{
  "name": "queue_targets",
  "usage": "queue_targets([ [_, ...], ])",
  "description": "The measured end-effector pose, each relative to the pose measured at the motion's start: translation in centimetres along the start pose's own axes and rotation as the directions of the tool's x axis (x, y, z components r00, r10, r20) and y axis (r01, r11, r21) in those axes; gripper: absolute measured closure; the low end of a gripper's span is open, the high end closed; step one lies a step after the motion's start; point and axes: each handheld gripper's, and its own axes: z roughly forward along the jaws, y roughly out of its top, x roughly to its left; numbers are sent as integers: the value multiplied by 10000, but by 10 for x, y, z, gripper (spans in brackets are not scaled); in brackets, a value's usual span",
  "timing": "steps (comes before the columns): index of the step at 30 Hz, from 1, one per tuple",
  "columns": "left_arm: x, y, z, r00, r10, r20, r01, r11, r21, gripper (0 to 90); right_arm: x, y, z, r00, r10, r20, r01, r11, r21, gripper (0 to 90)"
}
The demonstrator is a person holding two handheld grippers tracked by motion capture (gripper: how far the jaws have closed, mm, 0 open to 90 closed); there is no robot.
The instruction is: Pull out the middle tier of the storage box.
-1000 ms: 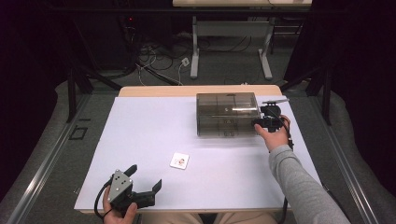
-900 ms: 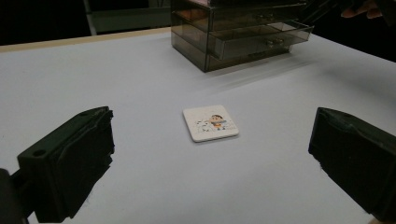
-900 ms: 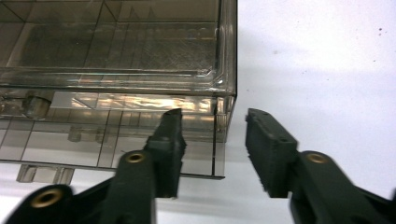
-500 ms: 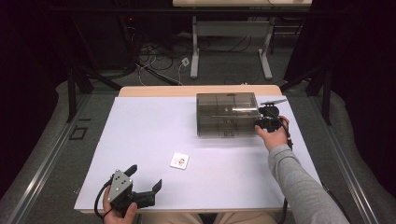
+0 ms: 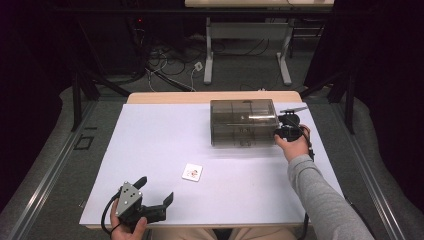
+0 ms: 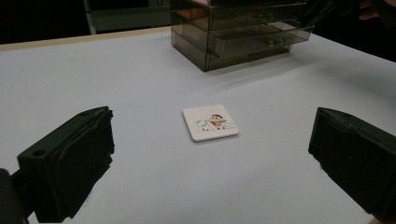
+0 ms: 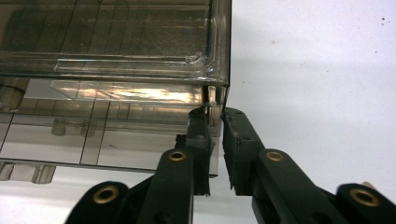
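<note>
- Drawer box [image 5: 244, 122]: a smoky see-through box with small drawers, standing at the far right part of the white table [image 5: 150, 135], its drawer fronts facing the person.
- The right claw [image 7: 214, 140] is at the box's right front corner. In the right gripper view its two jaws are pinched on the thin edge of the plastic wall there, one jaw inside and one outside, so it is clenched on the drawer box.
- In the high view the right claw [image 5: 286, 131] sits just beside the box's right end, with the hand behind it.
- The left claw [image 5: 150, 197] rests near the front left edge of the table, well apart from the box. Its jaws stand wide apart, released, with nothing between them.
- A small square card [image 6: 210, 122] with a cartoon picture lies flat on the table between the left claw and the box, touched by neither.
- In the left gripper view one drawer [image 6: 261, 41] looks pulled out a little from the box's front; how far I cannot tell.
- Step in hand, as I judge it: the right claw has a hold on the box's corner, either to steady it or to shift it.
- The next move likely calls for a steady grip on that thin wall, which could slip, while the left claw comes forward, closes on the flat card by its edges and carries it toward the drawer.
</note>
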Motion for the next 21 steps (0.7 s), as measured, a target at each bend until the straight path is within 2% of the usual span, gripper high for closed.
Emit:
queue_targets([
  [11,0,0,0,10000,-15,-10,15,10000,7,7,1,-1,-1,10000,80,55,-80,10000,8,830],
  [18,0,0,0,10000,8,-5,-7,10000,19,7,5,-1,-4,9999,108,2,-108,9999,33,869],
  [21,0,0,0,10000,67,-39,-67,10000,-9,6,6,-1,-2,9999,29,128,-29,10000,1,879],
])
